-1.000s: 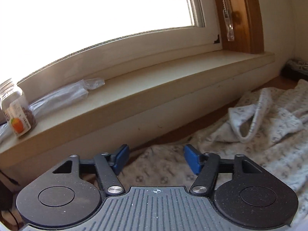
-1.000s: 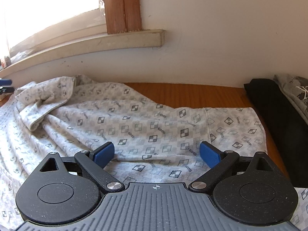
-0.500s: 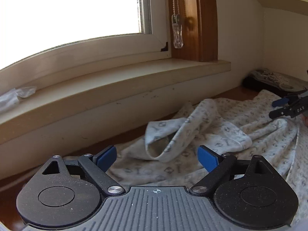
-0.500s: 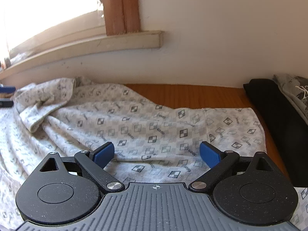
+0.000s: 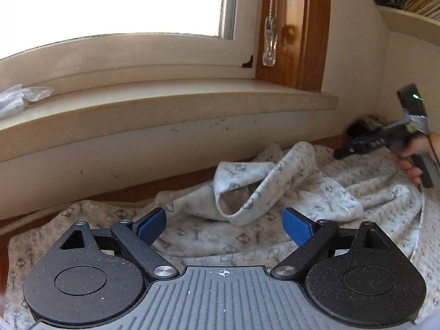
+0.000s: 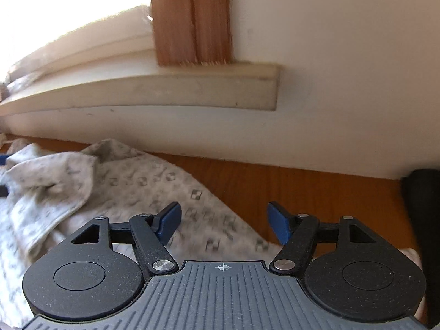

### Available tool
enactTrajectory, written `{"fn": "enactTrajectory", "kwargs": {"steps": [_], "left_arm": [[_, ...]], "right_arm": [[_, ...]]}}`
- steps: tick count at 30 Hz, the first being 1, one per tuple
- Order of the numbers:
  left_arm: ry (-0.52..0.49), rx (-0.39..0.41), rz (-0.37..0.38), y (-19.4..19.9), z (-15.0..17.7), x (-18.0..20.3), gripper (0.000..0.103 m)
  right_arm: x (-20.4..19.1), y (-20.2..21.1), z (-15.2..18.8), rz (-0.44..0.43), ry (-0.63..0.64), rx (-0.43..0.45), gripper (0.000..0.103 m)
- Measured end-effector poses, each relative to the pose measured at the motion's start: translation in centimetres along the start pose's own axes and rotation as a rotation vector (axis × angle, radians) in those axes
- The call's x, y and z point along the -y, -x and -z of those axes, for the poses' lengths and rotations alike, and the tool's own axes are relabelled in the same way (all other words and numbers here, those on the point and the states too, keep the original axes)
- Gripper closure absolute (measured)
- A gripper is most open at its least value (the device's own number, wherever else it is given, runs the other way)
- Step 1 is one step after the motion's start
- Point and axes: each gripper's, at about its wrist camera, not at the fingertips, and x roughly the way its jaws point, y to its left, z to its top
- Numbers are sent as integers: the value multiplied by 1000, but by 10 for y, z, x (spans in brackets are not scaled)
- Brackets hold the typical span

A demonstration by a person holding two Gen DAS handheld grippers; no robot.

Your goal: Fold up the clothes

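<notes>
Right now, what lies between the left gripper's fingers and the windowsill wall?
In the left wrist view: the patterned garment, its bunched sleeve opening in front of the left gripper, then bare wooden tabletop.

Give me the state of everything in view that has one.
Shirt: unfolded, crumpled, spread on the wooden table.
Sleeve: looped, cuff gaping.
Left gripper: open, holding nothing, over the shirt.
Right gripper: jaws closing, pads not yet on cloth.
Dark clothes: lying at the table's right edge.
</notes>
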Motion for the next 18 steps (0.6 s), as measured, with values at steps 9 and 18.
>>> {"fn": "enactTrajectory", "kwargs": {"steps": [9,18], "left_arm": [[-41,-14,-11,-1,1,8,10],[-32,-47,-14,-5,2,7,1]], "right_arm": [[-21,9,-9,249,77,238,98],[22,66,0,270,-21,240,53]]}}
